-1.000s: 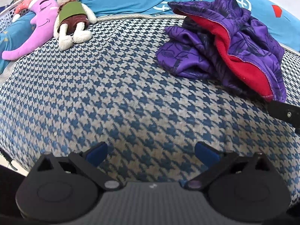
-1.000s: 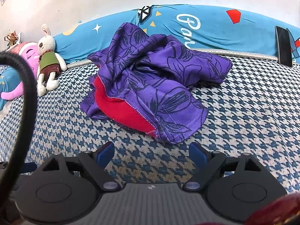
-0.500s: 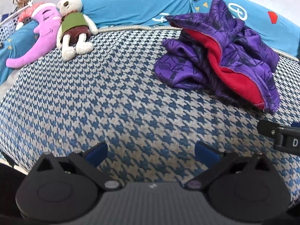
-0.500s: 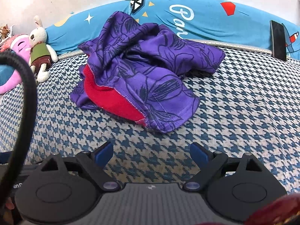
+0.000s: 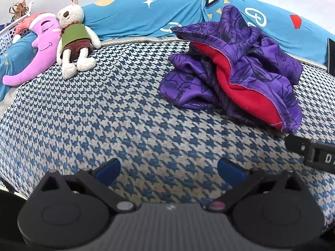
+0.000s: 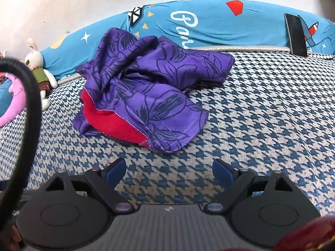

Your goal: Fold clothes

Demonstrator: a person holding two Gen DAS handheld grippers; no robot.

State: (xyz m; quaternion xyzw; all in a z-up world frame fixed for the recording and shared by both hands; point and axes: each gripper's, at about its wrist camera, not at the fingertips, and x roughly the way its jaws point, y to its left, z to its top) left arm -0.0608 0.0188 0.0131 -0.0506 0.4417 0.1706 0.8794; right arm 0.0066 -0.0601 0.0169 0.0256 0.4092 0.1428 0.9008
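A crumpled purple garment (image 5: pixel 240 67) with a dark flower print and a red fleece lining lies bunched on the houndstooth bed cover (image 5: pixel 117 113). In the right wrist view the same garment (image 6: pixel 150 92) sits just beyond my right gripper (image 6: pixel 168 170), which is open with nothing between its blue pads. My left gripper (image 5: pixel 168 170) is open too, over bare cover to the left of the garment and well short of it. Part of the right gripper's body (image 5: pixel 312 152) shows at the right edge of the left wrist view.
A rabbit plush (image 5: pixel 73 41) and a pink moon plush (image 5: pixel 35 52) lie at the back left. A blue printed quilt (image 6: pixel 209 25) runs along the wall, with a phone (image 6: pixel 296 34) leaning on it at the right. A black cable (image 6: pixel 31 108) arcs at the left.
Both grippers have drawn back and risen a little, so the garment looks smaller and farther. The garment itself has not moved. Both stay open.
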